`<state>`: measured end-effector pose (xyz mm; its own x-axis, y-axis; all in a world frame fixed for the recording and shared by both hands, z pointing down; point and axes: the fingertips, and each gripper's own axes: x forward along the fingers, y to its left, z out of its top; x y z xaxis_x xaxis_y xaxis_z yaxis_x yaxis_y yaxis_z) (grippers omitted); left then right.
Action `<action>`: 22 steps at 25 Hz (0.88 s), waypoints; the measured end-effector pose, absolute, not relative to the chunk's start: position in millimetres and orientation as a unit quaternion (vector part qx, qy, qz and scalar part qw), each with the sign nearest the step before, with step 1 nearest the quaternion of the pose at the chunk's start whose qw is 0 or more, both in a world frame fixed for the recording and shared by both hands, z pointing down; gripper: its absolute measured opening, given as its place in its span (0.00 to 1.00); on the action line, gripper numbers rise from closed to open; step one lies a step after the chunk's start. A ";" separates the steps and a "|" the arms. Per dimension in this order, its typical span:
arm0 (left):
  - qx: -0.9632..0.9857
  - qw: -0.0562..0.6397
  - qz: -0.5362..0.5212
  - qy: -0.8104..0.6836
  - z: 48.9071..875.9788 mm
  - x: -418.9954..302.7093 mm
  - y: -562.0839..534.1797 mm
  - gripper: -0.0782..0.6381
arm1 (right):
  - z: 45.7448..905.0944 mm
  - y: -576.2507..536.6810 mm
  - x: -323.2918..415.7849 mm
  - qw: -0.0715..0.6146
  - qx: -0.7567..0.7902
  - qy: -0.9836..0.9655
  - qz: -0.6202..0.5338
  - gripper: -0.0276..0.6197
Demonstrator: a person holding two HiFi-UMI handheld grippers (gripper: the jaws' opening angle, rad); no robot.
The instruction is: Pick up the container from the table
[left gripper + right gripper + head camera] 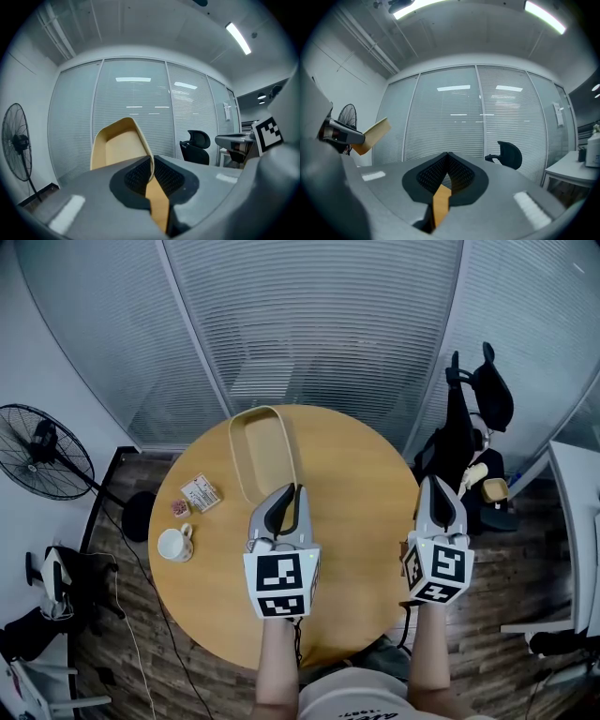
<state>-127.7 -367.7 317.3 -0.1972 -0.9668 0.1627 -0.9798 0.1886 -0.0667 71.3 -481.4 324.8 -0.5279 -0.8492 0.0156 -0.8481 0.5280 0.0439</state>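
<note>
The container is a thin tan tray with low walls. It looks light and a bit bendy, and smooth, so it could slip or twist. The rim is the best place to hold it, and that is where it is held now.

The left gripper is closed tight on the near rim, close to one corner. The tray sticks out from it over the far left part of the table, reaching the far edge. It looks lifted and tipped up. The left arm reaches out over the middle of the table.

The right gripper hangs at the table's right edge. Its jaws are together with nothing in them.
</note>
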 end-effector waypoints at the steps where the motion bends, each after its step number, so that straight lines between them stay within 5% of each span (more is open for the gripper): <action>1: 0.632 0.042 0.078 -0.770 317.2 -127.5 -367.7 0.14 | 324.7 -481.9 71.9 0.018 0.486 -0.874 -0.016 0.08; 22: 0.631 0.038 0.080 -0.771 317.2 -126.2 -368.1 0.14 | 324.6 -483.1 72.2 0.019 0.484 -0.875 -0.020 0.08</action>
<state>-126.2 -368.1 317.2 -0.2003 -0.9666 0.1601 -0.9788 0.1905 -0.0748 72.2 -483.1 324.6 -0.5308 -0.8474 0.0135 -0.8459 0.5307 0.0538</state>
